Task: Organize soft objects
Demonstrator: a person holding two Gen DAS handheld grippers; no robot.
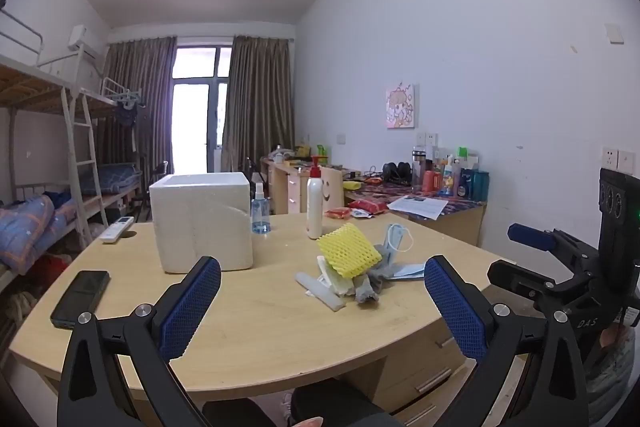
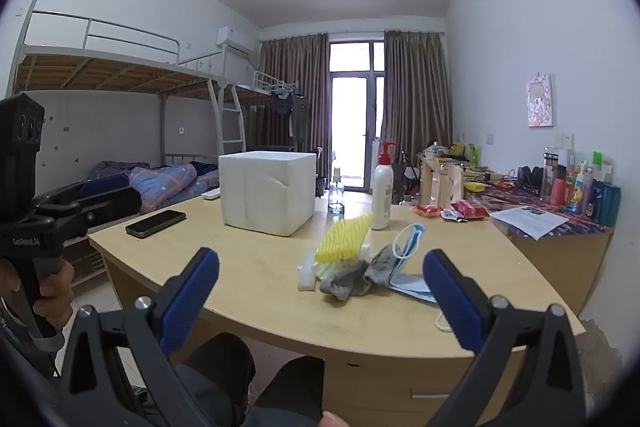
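A small heap of soft things lies right of centre on the wooden table [image 1: 260,331]: a yellow foam net [image 1: 349,249] [image 2: 343,237], a grey sock [image 1: 369,285] [image 2: 346,283], a blue face mask [image 1: 400,241] [image 2: 410,241] and white foam strips [image 1: 320,291] [image 2: 306,273]. A white foam box [image 1: 202,219] [image 2: 267,191] stands to their left. My left gripper [image 1: 322,265] is open, short of the heap, with nothing between its fingers. My right gripper [image 2: 320,254] is likewise open and empty in front of the heap; it also shows at the right edge of the left wrist view.
A black phone [image 1: 82,297] [image 2: 156,223] and a white remote [image 1: 117,229] lie on the left of the table. A pump bottle [image 1: 315,201] and a spray bottle [image 1: 260,211] stand behind the heap. Red packets [image 1: 368,205], a cluttered side desk and bunk beds surround the table.
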